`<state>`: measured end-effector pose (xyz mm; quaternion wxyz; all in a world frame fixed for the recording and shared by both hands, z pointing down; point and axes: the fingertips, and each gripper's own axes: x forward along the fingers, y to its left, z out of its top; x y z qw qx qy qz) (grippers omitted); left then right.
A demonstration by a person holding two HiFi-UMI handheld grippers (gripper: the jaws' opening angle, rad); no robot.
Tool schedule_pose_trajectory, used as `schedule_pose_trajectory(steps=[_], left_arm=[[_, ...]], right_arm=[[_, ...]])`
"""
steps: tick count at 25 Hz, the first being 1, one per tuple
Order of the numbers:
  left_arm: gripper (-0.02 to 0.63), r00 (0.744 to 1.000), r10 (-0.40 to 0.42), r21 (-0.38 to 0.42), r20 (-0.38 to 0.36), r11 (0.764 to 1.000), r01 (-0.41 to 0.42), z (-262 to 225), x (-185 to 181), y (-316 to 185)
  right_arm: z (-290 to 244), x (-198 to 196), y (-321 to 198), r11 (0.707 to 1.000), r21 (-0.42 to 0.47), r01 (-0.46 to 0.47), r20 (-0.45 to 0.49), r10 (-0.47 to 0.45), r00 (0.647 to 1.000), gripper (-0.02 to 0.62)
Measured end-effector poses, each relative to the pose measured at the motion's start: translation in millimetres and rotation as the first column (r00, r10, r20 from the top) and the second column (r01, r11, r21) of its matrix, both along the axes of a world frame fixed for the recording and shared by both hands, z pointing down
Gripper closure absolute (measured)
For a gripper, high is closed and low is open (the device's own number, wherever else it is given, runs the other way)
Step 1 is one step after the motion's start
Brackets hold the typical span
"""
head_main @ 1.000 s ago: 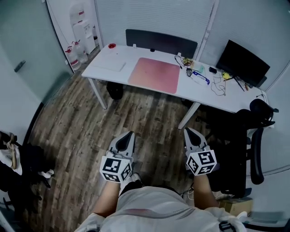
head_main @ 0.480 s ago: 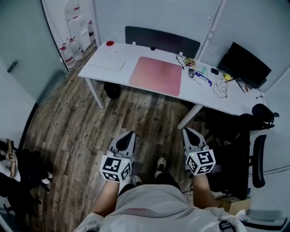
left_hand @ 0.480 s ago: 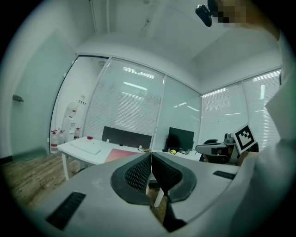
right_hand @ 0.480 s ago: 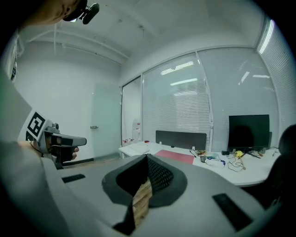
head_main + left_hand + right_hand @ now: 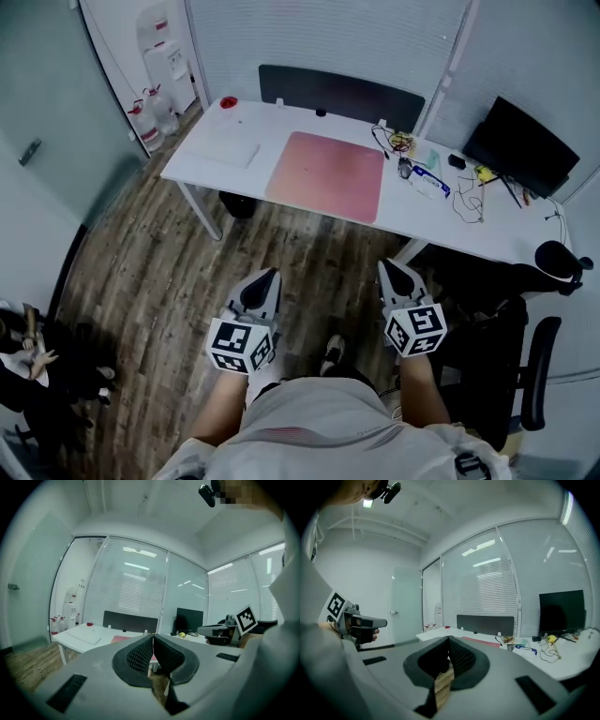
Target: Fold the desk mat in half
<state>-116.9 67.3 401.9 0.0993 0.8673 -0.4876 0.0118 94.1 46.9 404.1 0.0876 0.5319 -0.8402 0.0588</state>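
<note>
A pink desk mat point(image 5: 326, 176) lies flat and unfolded on the white desk point(image 5: 216, 148) ahead of me; its near edge shows in the left gripper view point(image 5: 123, 639) and the right gripper view point(image 5: 480, 641). My left gripper point(image 5: 264, 278) and right gripper point(image 5: 390, 270) are held side by side above the wooden floor, well short of the desk. Both are shut with nothing between the jaws, the tips touching in each gripper view: left gripper point(image 5: 153, 636), right gripper point(image 5: 448, 639).
A black monitor point(image 5: 518, 146), cables and small items point(image 5: 427, 169) sit on the desk's right part. A dark panel point(image 5: 339, 91) runs behind the desk. A white sheet point(image 5: 228, 148) lies on the left. A black office chair point(image 5: 534, 356) stands right; water dispenser point(image 5: 171, 58) back left.
The desk and mat have shifted slightly nearer and rightward in the head view as I step forward. Both grippers keep their place and stay shut.
</note>
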Motion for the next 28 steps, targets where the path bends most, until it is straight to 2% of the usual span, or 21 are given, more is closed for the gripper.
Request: schedule_pose_trajectory(steps=[6, 15, 22, 28], left_arm=[[0.591, 1.000, 0.011, 0.004, 0.027, 1.000, -0.011, -2.3, 46.0, -70.1], [0.591, 0.999, 0.018, -0.037, 0.051, 0.999, -0.016, 9.2, 116.3, -160.2], [0.590, 0.997, 0.055, -0.066, 0.058, 0.996, -0.051, 22.2, 134.7, -214.6], [0.591, 0.991, 0.133, -0.079, 0.033, 0.988, -0.130, 34.3, 126.4, -269.3]], right_arm=[[4.1, 49.8, -68.4, 1.000, -0.005, -0.012, 0.016, 0.012, 1.000, 0.543], [28.7, 128.1, -160.1, 0.997, -0.074, -0.037, 0.041, 0.040, 0.998, 0.543], [53.9, 150.6, -202.0, 0.987, -0.133, -0.085, 0.051, 0.092, 0.994, 0.543], [58.0, 145.3, -239.9, 0.974, -0.148, -0.170, 0.012, 0.174, 0.985, 0.543]])
